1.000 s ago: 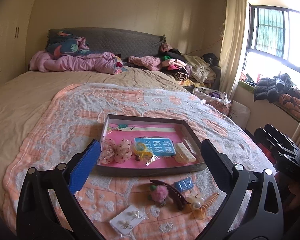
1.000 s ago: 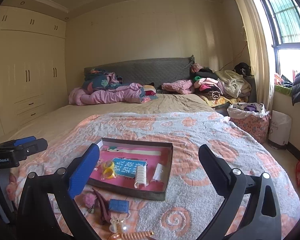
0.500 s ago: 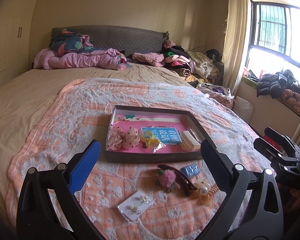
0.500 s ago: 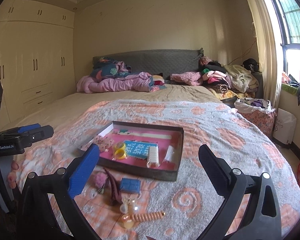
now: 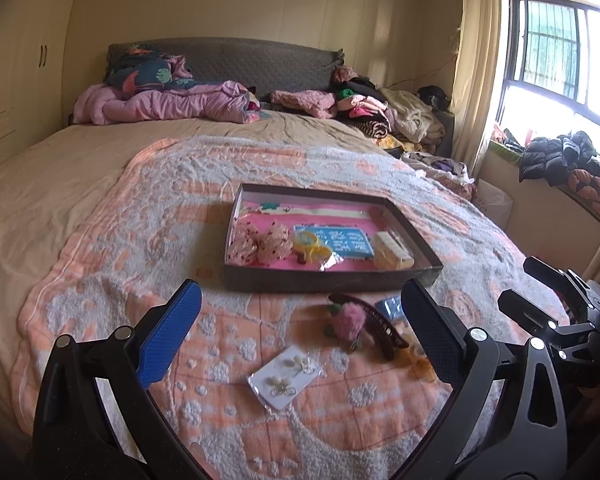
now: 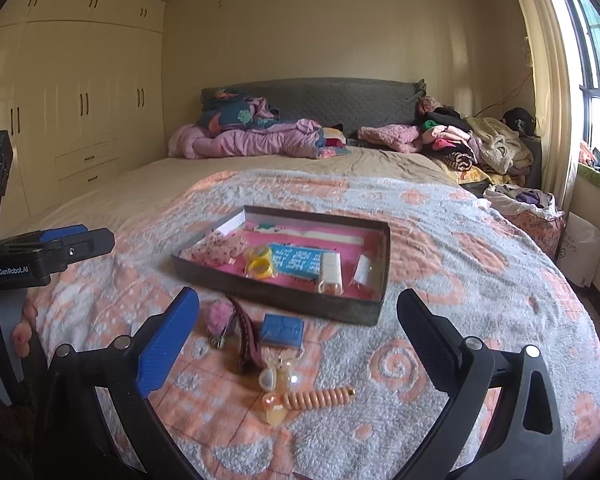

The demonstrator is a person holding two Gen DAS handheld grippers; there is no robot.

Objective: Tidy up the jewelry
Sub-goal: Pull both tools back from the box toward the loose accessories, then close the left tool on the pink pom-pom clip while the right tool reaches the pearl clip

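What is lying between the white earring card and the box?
In the left wrist view, a pink pom-pom and a dark hair clip lie between the earring card and the box.

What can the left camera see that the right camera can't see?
Only the left wrist view shows the white earring card on the blanket, plus the dark jackets on the window ledge.

Only the right wrist view shows the orange spiral hair clip, fully clear, and the wardrobe doors.

Both show the tray with the yellow rings, the pink pom-pom, the brown hair claw and the small blue card. Both pairs of fingers stand open and empty.
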